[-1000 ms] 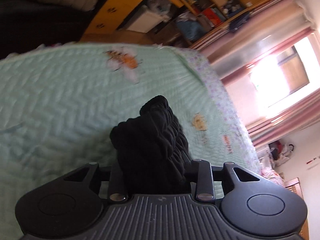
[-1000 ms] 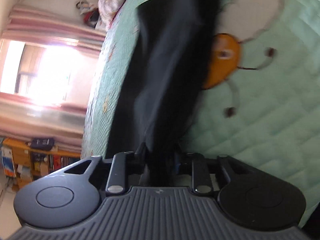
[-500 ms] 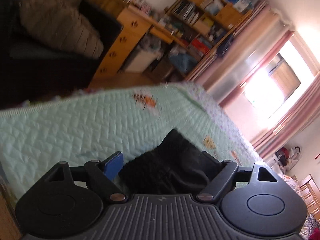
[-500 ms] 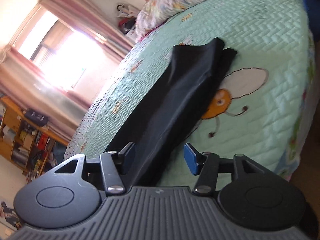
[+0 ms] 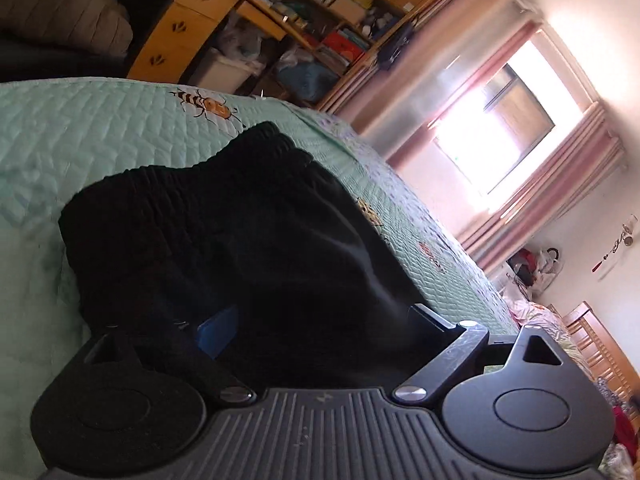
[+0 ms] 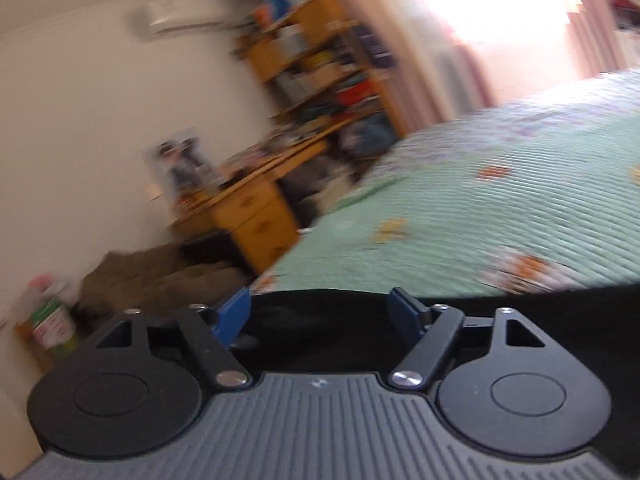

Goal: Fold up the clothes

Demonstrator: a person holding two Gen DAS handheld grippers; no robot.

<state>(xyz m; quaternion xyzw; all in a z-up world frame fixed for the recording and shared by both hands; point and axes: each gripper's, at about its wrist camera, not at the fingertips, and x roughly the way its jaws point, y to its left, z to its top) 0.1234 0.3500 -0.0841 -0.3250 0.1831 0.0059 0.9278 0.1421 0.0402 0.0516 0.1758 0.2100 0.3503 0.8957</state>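
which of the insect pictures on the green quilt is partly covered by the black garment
In the left wrist view, the small yellow bug print at the black ribbed garment's right edge; the striped orange bee print beyond it lies fully uncovered on the green quilted bedspread.

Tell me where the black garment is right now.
In the left wrist view the black garment lies on the green quilt, just beyond the bee print, between the left gripper's opening jaws.
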